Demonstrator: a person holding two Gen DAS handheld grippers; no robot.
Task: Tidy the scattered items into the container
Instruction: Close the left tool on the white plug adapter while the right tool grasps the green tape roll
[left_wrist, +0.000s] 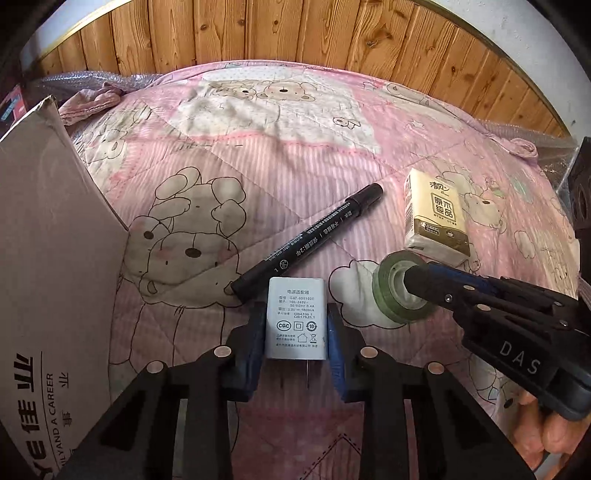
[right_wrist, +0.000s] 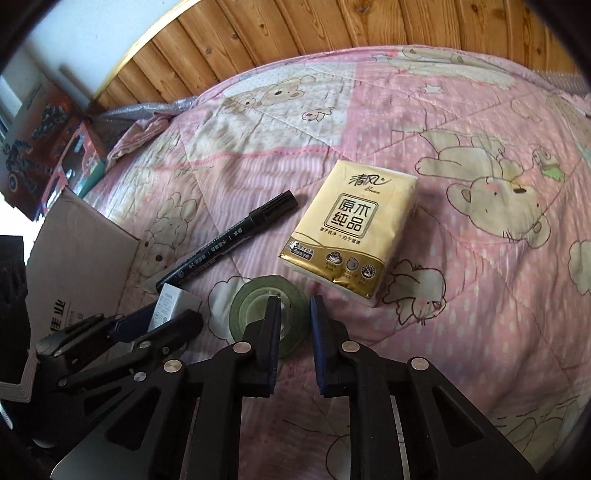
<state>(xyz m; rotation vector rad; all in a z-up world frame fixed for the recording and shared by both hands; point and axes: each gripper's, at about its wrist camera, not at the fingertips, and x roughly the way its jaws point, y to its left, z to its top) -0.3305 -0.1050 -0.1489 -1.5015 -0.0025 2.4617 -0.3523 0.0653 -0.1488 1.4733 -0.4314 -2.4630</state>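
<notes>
Left gripper: clenched on the white rectangular plug adapter — prongs pointing back toward the camera, long axis along the fingers.
Container: brown cardboard box lay just to the left, nearer this arm.
Right gripper: jaws parted — one finger inside the green tape roll, not yet clamped.

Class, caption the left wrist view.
Left gripper clamps white charger; right gripper reaches tape roll on pink quilt.
</notes>
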